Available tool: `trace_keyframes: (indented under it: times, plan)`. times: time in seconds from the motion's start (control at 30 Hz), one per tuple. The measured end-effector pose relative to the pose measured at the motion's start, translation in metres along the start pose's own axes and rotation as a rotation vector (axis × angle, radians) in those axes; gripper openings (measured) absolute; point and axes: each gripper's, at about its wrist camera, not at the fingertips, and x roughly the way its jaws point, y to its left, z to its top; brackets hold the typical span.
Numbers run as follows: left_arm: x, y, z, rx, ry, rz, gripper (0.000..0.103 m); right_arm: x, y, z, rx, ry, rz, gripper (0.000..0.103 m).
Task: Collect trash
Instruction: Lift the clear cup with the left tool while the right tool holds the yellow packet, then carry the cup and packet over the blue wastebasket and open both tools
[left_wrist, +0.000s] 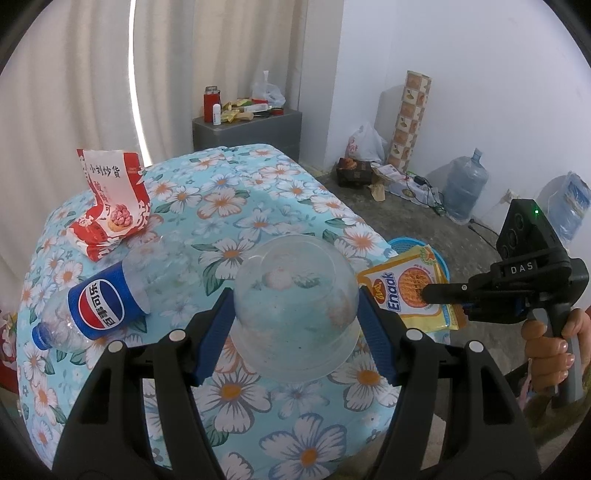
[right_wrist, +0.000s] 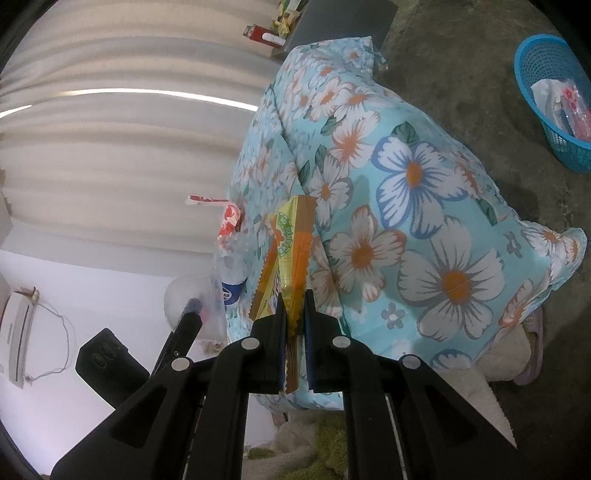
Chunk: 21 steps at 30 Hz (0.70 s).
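**Both grippers loaded at the flowered desk**

The left gripper has its jaws set wide around a clear domed plastic lid, the blue pads pressing on its two sides; the lid sits over the desk, which is draped in a light-blue cloth printed with white and orange flowers.

The right gripper, held by a hand at the right edge of the left wrist view, has its jaws pinched narrow on a yellow and orange "Enaak" snack wrapper. The wrapper hangs off the desk's right side, partly in front of a round blue plastic basket. In the right wrist view that basket stands on the grey floor, well apart from the desk, with white and red litter already inside.

On the desk lie a crushed clear plastic bottle with a blue Pepsi label and blue cap, on its side to the left of the lid, and behind it a red and white paper snack bag, standing crumpled.
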Motion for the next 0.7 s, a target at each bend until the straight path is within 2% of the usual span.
trace_keyframes:
  times: [0.2, 0.4, 0.57, 0.7]
  plan:
    - [0.007, -0.007, 0.012, 0.016, 0.004, -0.037, 0.063, -0.013, -0.005, 0.003, 0.009, -0.033, 0.014, 0.009]
    - [0.028, -0.031, 0.048, 0.059, 0.004, -0.143, 0.063, -0.05, -0.019, 0.014, 0.036, -0.125, 0.023, 0.009]
    - [0.066, -0.073, 0.087, 0.087, 0.055, -0.292, 0.063, -0.113, -0.05, 0.025, 0.106, -0.304, -0.008, 0.009]
    - [0.117, -0.117, 0.112, 0.091, 0.155, -0.408, 0.063, -0.164, -0.089, 0.033, 0.201, -0.452, -0.116, 0.009]
